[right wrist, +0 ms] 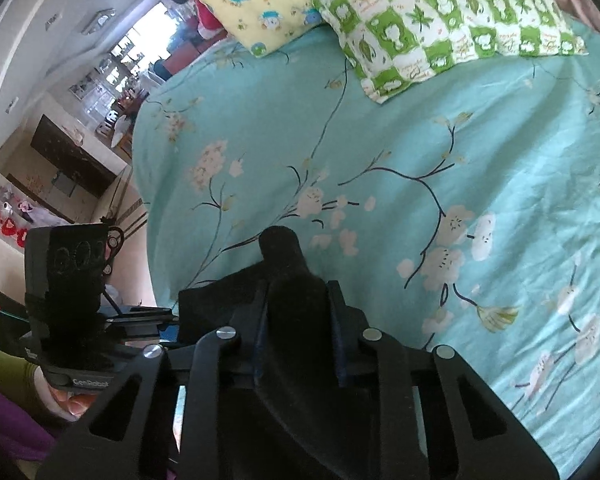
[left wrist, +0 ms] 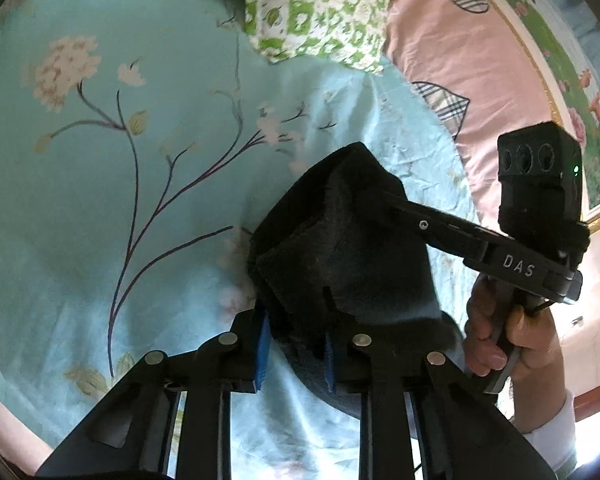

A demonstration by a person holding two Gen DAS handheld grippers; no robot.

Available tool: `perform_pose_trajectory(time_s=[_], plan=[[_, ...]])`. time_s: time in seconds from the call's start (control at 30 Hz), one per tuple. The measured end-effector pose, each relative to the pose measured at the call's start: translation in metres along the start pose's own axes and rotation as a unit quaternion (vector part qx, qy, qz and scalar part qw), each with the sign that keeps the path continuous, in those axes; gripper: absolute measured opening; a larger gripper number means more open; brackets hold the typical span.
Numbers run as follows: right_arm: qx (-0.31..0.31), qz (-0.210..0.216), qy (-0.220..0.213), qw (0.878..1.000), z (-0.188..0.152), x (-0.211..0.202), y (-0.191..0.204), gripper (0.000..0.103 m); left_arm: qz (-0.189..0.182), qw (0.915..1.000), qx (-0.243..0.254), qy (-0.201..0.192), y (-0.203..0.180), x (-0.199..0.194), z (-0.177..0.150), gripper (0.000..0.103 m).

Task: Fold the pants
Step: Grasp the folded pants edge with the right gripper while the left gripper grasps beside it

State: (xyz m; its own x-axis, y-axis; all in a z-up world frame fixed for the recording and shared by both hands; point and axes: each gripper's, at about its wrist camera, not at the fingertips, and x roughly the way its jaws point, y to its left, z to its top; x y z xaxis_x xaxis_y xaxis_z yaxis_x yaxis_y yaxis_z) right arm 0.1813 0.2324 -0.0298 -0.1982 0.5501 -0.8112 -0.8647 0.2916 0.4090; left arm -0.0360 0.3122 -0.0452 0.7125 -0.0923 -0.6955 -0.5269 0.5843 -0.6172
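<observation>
both grippers pinch dark pants above floral bedsheet.

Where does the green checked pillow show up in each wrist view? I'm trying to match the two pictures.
Left wrist view: the green checked pillow lies at top centre, past the black pants in the left gripper.
Right wrist view: the pillow fills the top right, beyond the right gripper.
Shared landmark: the teal floral bedsheet under it.

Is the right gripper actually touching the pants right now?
Touching. The right wrist view shows the right gripper with its jaws closed on a bunched fold of the dark pants, fabric pinched between them.
</observation>
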Motion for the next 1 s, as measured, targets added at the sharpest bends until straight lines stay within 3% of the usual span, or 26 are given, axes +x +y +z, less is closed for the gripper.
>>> perform_pose_trajectory(time_s=[0.47, 1.0], plan=[[0.014, 0.011, -0.122, 0.992, -0.029, -0.108, 0.017, 0.027, -0.028, 0.9931, 0.099, -0.056, -0.092, -0.055, -0.011, 0.02], [0.056, 0.005, -0.226, 0.973, -0.112, -0.207, 0.007, 0.025, -0.067, 0.9765, 0.2, -0.042, -0.198, -0.055, -0.062, 0.02]])
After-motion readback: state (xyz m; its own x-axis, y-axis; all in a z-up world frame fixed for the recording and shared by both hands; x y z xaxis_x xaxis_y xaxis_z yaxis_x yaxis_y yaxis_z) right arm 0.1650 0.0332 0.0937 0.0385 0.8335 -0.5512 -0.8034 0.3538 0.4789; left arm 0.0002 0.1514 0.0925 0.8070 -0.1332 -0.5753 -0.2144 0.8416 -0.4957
